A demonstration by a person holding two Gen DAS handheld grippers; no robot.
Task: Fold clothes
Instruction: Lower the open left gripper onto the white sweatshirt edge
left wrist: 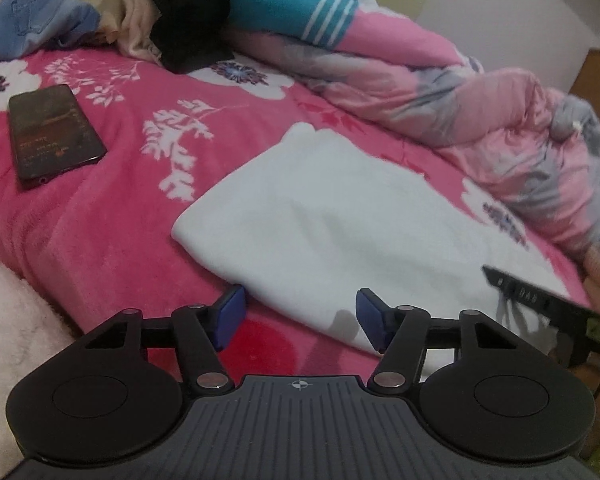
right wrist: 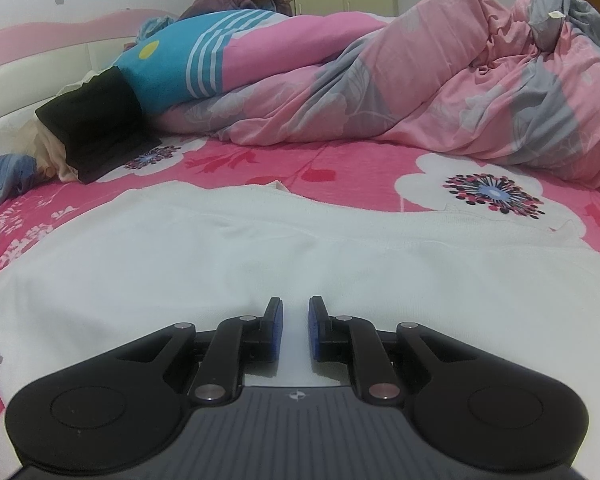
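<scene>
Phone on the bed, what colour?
Black phone, dark screen with faint reddish text; shows best in the left wrist view.

Your left gripper (left wrist: 300, 316) at the near corner of the white garment (left wrist: 340, 232)

Your jaws stand apart with the garment's near corner between the blue pads (left wrist: 230, 314), unpinched. A dark phone (left wrist: 54, 134) lies far left on the pink floral blanket (left wrist: 112, 208); a pink quilt (left wrist: 500, 120) is heaped far right.

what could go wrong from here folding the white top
The left claw straddles only the near hem of the white knit top, so it may pinch the pink floral fleece blanket too. The right claw stands nearly shut with no fold visibly between its pads, so that side may stay behind.
</scene>
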